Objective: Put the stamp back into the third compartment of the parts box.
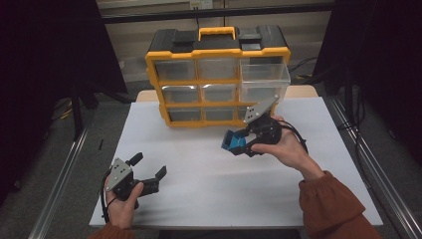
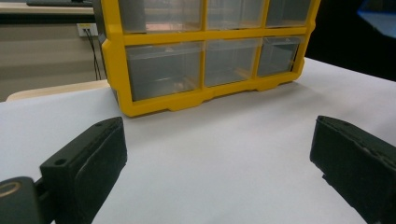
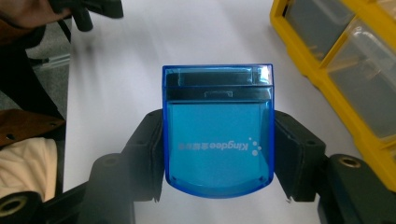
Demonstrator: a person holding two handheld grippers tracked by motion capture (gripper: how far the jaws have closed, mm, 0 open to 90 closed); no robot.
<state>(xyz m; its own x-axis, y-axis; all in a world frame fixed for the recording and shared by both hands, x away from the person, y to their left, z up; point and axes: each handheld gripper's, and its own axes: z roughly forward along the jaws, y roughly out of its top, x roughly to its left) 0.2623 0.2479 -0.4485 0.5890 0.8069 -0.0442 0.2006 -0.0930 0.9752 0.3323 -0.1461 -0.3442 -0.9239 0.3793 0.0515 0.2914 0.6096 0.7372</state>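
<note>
Blue and translucent, the small plastic box [image 3: 218, 133] with pale lettering on its lid sits clamped between the black jaws of the right gripper [image 1: 238, 143], held up off the white table top [image 1: 209, 169] just in front of the yellow organiser cabinet [image 1: 217, 74] with clear drawers, whose top right drawer [image 1: 265, 73] stands pulled out toward the near side. Over at the near left, the left gripper [image 1: 148, 167] rests low on the table top, well apart from the box, its jaws spread wide with nothing between them, facing the cabinet's lower drawers.
</note>
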